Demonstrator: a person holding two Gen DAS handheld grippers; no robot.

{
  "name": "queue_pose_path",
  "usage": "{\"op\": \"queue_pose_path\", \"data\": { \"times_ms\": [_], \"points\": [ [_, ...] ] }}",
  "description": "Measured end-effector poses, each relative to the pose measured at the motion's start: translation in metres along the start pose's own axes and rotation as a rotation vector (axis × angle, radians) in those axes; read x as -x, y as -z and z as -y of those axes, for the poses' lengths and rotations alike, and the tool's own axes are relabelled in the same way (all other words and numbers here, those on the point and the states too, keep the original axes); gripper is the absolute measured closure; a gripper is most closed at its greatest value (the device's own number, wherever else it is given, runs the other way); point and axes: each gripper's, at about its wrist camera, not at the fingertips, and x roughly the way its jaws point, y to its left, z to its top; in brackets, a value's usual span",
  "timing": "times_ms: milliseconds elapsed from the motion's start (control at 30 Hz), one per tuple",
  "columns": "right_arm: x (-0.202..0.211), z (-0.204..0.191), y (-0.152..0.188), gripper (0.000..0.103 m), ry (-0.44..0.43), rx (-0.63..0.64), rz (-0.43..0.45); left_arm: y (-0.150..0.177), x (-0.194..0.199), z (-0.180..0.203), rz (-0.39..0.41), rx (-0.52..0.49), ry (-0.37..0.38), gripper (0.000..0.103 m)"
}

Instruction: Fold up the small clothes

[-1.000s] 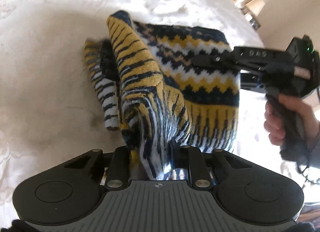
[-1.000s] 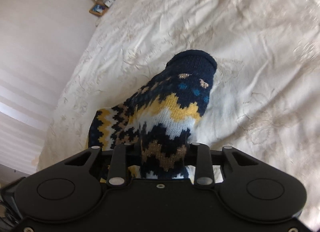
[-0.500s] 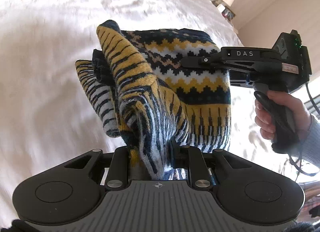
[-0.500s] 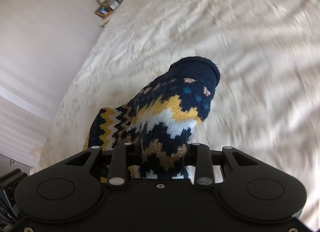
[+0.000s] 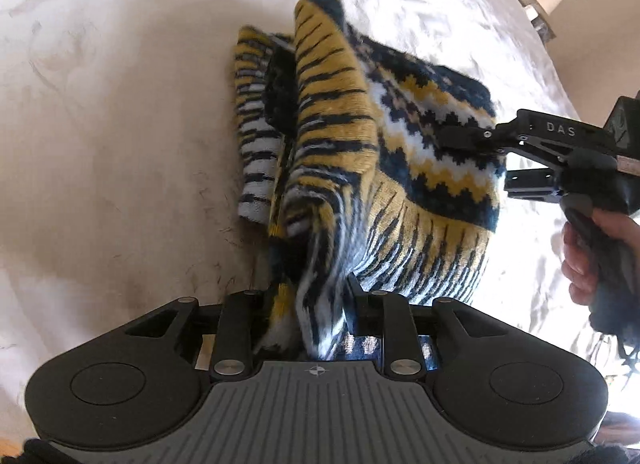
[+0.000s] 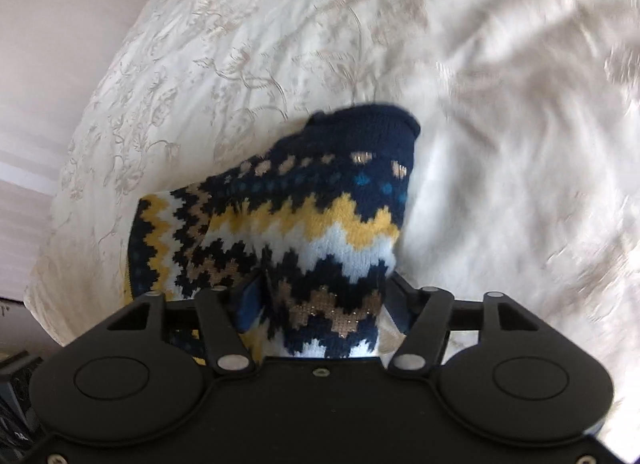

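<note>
Left wrist view: we are looking at a small knitted jumper in navy, mustard and white zigzag bands (image 5: pixel 384 168), bunched and part-folded, with its far end resting on the cream embroidered bedspread (image 5: pixel 120 124) and its near end rising straight into our left gripper (image 5: pixel 308 304). Those jaws are standing narrow and have just been easing apart, yet a thick gather of striped knit is filling the gap and the pads are touching it on both sides, so we are judging it held. The jumper's long axis is running away from this gripper toward the far side of the bed.

Our right gripper (image 6: pixel 324 304) is coming in from the jumper's right edge. Its jaws have just been opening and are standing wide; the fabric lies between them with clear space at either side, so we are reading this as a release.

The left hand is therefore the only one carrying the cloth, and the next fold is turning on laying that raised near end forward along the long axis. The bed's left edge is lying well apart from the jumper.
</note>
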Motion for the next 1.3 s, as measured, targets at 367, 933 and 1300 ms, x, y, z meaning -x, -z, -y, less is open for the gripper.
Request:
{"op": "queue_pose_path", "data": {
  "times_ms": [367, 933, 1300],
  "points": [
    [0.056, 0.016, 0.006, 0.023, -0.026, 0.021, 0.159, 0.008, 0.089, 0.057, 0.221, -0.16, -0.098, 0.077],
    [0.031, -0.006, -0.002, 0.057, 0.028, 0.157, 0.119, -0.05, -0.002, 0.052, 0.105, -0.219, -0.214, 0.079],
    [-0.018, -0.023, -0.029, 0.057, 0.107, 0.268, 0.026, -0.054, -0.009, 0.031, 0.091, -0.147, -0.157, 0.079]
  ]
}}
